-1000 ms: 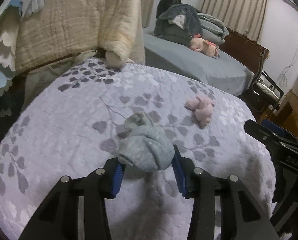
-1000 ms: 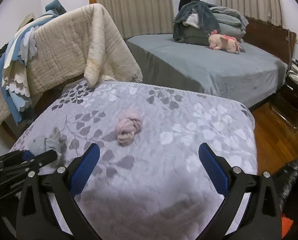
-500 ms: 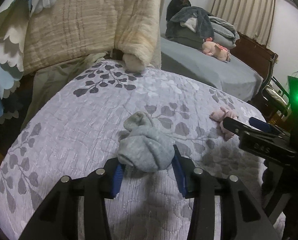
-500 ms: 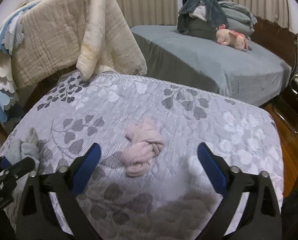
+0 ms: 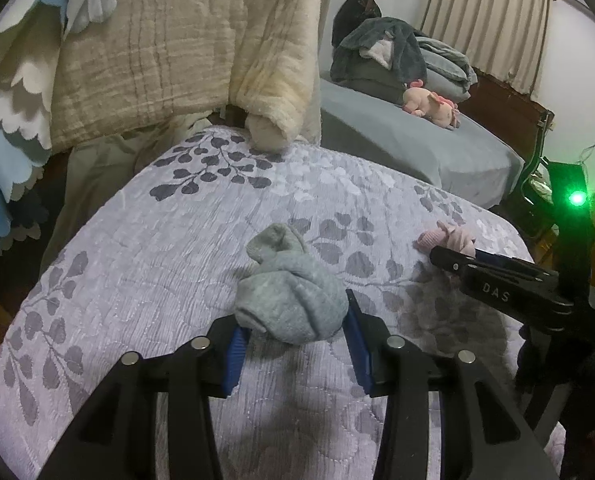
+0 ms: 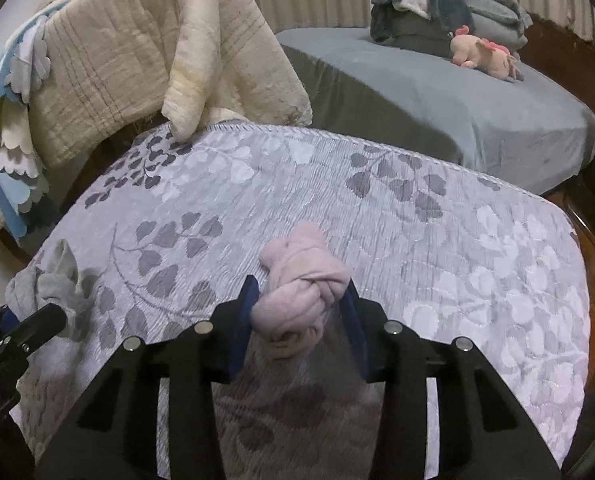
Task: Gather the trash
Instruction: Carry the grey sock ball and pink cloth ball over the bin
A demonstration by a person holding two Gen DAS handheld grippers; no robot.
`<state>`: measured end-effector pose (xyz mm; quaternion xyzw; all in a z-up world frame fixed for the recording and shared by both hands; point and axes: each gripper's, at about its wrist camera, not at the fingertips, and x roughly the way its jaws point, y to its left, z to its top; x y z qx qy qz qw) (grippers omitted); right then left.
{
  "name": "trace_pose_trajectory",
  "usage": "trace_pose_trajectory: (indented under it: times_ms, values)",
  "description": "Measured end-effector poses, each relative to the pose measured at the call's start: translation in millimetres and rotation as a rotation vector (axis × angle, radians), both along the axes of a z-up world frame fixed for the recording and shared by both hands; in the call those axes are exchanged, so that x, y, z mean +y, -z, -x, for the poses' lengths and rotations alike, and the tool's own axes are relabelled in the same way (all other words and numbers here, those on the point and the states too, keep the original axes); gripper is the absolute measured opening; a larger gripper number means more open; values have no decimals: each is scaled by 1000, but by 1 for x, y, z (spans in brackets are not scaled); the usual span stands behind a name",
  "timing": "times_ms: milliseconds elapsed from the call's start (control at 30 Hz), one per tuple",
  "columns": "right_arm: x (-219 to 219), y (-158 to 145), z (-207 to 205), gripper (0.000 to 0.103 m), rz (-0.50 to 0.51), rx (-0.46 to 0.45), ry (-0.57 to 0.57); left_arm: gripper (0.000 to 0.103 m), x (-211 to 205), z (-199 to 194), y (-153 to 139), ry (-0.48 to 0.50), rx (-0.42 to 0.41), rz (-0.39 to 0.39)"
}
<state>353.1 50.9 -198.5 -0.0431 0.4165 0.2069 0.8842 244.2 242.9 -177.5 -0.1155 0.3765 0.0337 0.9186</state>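
Note:
A balled grey sock (image 5: 289,300) sits between the blue pads of my left gripper (image 5: 295,330), which is shut on it just above the leaf-patterned quilt (image 5: 169,248). The sock also shows at the left edge of the right wrist view (image 6: 45,284). A knotted pink sock (image 6: 301,292) lies on the quilt between the pads of my right gripper (image 6: 301,312), which is shut on it. In the left wrist view the pink sock (image 5: 449,238) peeks out behind the right gripper (image 5: 497,276).
A beige blanket (image 5: 169,52) and blue-white cloths hang over a rail at the back left. A grey bed (image 6: 437,96) with piled bedding and a pink plush toy (image 6: 485,54) stands beyond the quilt. Wooden floor lies to the right.
My right gripper moved forward over the pink sock and closed its jaws on it. My left gripper stayed shut on the grey sock and shifted slightly.

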Motion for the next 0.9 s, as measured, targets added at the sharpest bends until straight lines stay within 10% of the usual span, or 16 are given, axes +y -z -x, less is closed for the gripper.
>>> trace_pose_trajectory:
  times_ms: [900]
  values:
    - [-93,-93,102,40,-99,-112,28,44,-78,50,-64,86,-80,-26]
